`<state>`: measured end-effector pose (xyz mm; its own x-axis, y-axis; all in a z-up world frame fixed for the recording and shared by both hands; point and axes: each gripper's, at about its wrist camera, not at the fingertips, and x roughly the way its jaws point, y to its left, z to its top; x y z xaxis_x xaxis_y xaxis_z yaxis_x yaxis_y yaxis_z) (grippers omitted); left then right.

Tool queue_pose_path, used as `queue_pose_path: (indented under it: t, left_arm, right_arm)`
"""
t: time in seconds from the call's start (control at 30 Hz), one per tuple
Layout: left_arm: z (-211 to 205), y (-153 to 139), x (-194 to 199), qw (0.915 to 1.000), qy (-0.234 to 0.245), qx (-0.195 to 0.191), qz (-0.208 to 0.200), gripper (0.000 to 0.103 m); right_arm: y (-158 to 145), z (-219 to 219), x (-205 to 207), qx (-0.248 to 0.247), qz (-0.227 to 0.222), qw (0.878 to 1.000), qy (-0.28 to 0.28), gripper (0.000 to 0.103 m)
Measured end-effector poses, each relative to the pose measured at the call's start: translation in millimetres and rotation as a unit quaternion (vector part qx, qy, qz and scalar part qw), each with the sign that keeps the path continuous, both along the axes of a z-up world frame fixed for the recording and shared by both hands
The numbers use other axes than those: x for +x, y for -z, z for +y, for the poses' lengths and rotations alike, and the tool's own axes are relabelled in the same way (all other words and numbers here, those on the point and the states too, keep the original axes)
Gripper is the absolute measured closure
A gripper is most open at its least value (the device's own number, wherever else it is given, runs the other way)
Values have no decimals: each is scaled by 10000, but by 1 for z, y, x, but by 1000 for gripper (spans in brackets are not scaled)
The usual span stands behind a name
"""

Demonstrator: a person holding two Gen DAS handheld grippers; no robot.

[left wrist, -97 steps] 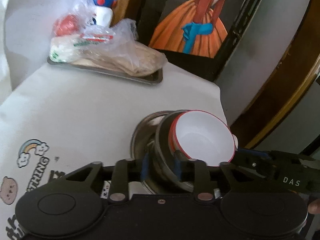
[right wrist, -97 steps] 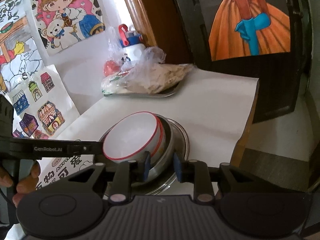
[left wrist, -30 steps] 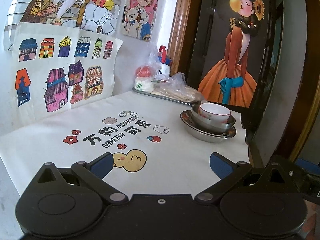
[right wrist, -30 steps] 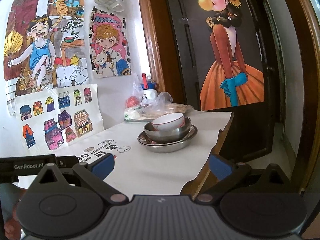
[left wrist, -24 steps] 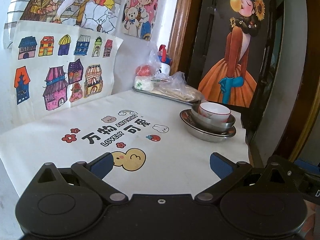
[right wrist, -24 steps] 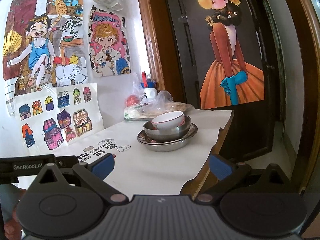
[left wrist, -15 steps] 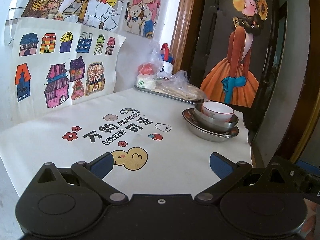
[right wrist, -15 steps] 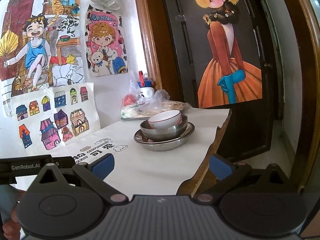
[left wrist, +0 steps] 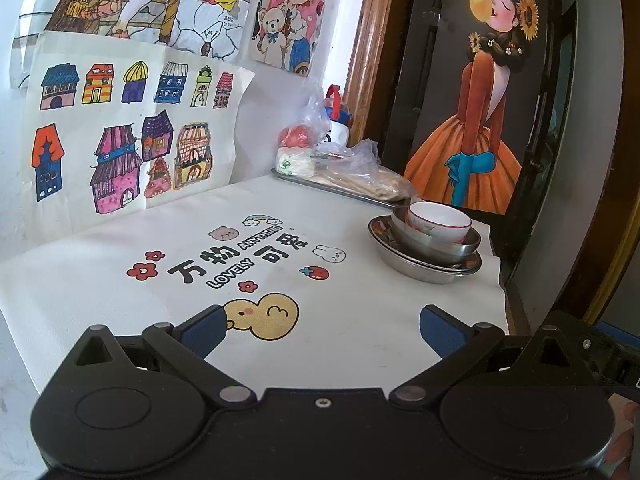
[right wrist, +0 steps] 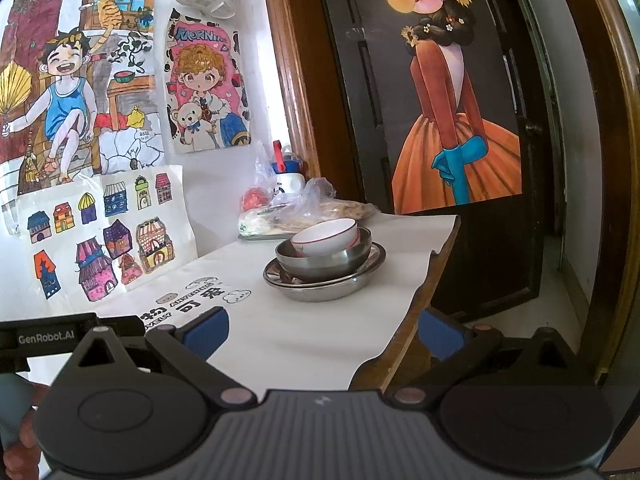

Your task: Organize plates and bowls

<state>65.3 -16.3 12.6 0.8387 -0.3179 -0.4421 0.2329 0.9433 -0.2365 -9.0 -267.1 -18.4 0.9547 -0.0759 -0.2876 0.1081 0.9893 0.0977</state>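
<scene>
At the bench's (left wrist: 360,320) far right edge, a red-rimmed white bowl (left wrist: 439,222) is nesting in a steel bowl (left wrist: 436,245) on a steel plate (left wrist: 424,270). Both grippers, left (left wrist: 322,326) and right (right wrist: 322,330), are gaping empty; only the right view is showing the floor (right wrist: 572,268).

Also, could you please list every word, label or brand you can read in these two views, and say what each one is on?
"万物可爱", "LOVELY" and "ANYTHING": printed on the tablecloth.
"MORNIN…", cut off: top of the teddy-bear poster.
"GenRobot.AI": on the left gripper, seen from the right wrist.
Small marks on the cat drawing and the bottle: too small to read.
</scene>
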Motion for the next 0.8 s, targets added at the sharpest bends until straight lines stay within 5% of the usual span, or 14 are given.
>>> queue_pose_path:
  t: [0.8]
  left_arm:
    - [0, 4, 2, 10000, -33, -5, 60, 1]
  right_arm:
    - [1, -1, 1, 17, 28, 10000, -4, 0]
